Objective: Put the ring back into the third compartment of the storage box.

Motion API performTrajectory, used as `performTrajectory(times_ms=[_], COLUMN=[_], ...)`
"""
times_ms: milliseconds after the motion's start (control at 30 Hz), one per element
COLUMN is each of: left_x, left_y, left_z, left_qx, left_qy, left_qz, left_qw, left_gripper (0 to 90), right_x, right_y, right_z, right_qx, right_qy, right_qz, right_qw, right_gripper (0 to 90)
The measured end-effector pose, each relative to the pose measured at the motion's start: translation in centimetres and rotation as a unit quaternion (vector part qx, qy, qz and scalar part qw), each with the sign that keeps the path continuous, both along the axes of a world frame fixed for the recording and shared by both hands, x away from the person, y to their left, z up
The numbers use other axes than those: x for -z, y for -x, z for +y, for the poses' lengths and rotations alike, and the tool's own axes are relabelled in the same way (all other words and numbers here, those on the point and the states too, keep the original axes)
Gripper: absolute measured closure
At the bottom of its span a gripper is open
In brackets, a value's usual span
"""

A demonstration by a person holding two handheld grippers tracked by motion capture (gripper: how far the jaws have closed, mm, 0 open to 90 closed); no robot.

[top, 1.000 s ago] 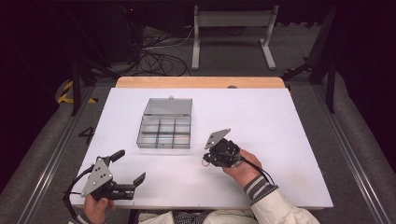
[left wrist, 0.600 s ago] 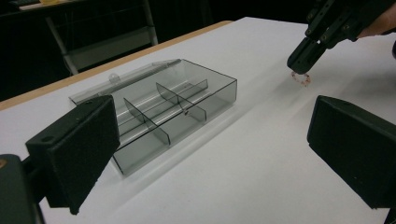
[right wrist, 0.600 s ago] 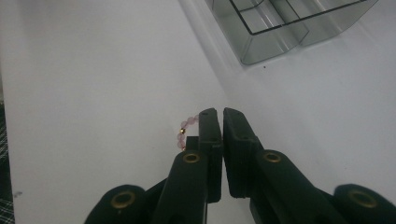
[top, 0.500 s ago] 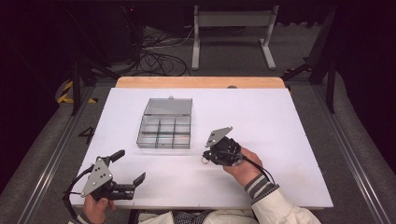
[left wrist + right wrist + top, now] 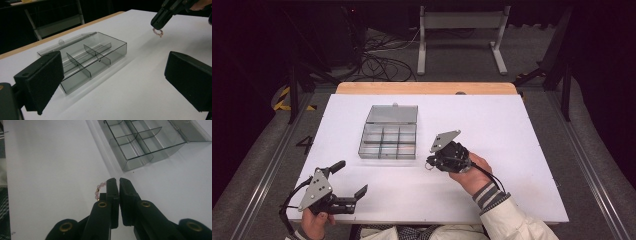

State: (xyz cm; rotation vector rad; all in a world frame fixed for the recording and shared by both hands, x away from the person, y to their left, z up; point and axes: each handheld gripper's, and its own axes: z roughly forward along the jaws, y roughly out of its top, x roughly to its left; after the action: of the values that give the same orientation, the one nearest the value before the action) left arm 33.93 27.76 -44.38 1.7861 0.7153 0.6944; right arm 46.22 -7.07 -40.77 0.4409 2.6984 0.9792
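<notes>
A clear plastic box (image 5: 388, 140) with several compartments and its lid laid open sits in the middle of the white table (image 5: 512, 130). Just right of its front corner, my right gripper (image 5: 430, 162) is shut on a small bracelet of pink beads (image 5: 98, 190), which juts out beside the left jaw. In the left gripper view the bracelet (image 5: 157, 32) hangs from that gripper's tip (image 5: 157, 23), just above the table. My left gripper (image 5: 351, 177) stands open near the front left edge with nothing between its jaws, facing the box (image 5: 85, 60).
A wooden strip (image 5: 427, 88) runs along the table's far edge. Beyond it, cables (image 5: 382, 65) and a white stand (image 5: 462, 30) are on the dark floor. The box's compartments (image 5: 142, 142) look bare.
</notes>
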Motion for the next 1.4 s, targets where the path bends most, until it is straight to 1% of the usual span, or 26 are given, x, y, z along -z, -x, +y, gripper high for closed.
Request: performTrajectory(times_ms=[100,233,500,733,767,800,900,1000,1067,1267,1400], left_x=[0.0,0.0,0.0,0.0,0.0,0.0,0.0,0.0,0.0,0.0,0.0], left_y=[0.0,0.0,0.0,0.0,0.1,0.1,0.2,0.3,0.3,0.3,0.3], left_z=[0.1,0.1,0.1,0.1,0.1,0.1,0.2,0.2,0.2,0.2,0.2], left_qx=[0.000,0.000,0.000,-0.001,-0.001,-0.001,-0.003,-0.005,-0.006,-0.007,-0.006], left_qy=[-0.004,-0.003,-0.001,-0.001,0.002,-0.001,-0.002,0.002,0.001,0.002,0.000], left_qz=[-0.003,-0.003,-0.001,-0.002,0.001,-0.001,-0.001,0.001,0.002,0.002,0.001], left_qw=[1.0000,1.0000,1.0000,1.0000,1.0000,1.0000,1.0000,1.0000,1.0000,1.0000,1.0000], left_gripper=[2.8,2.8,2.8,2.8,2.8,2.8,2.8,2.8,2.7,2.8,2.8], right_x=[-0.2,-0.2,-0.7,-1.4,-1.5,-1.5,-2.0,-2.3,-2.4,-2.6,-2.8], right_y=[0.0,0.0,-0.2,-0.4,-0.4,-0.4,-0.9,-1.3,-1.5,-2.1,-2.8], right_z=[0.1,0.1,0.3,0.7,0.7,0.7,1.2,1.5,1.7,2.3,2.7], right_qx=[0.000,-0.001,-0.003,-0.002,-0.003,-0.003,-0.004,-0.006,-0.008,-0.004,0.001], right_qy=[0.000,0.001,-0.004,-0.006,-0.005,-0.005,-0.006,-0.010,-0.010,-0.013,-0.021], right_qz=[0.000,-0.002,-0.006,-0.017,-0.018,-0.018,-0.022,-0.021,-0.022,-0.025,-0.021], right_qw=[1.0000,1.0000,1.0000,0.9998,0.9998,0.9998,0.9997,0.9997,0.9997,0.9996,0.9995], right_gripper=[87.0,87.1,87.1,87.0,87.0,87.0,87.0,87.0,87.0,87.1,87.0])
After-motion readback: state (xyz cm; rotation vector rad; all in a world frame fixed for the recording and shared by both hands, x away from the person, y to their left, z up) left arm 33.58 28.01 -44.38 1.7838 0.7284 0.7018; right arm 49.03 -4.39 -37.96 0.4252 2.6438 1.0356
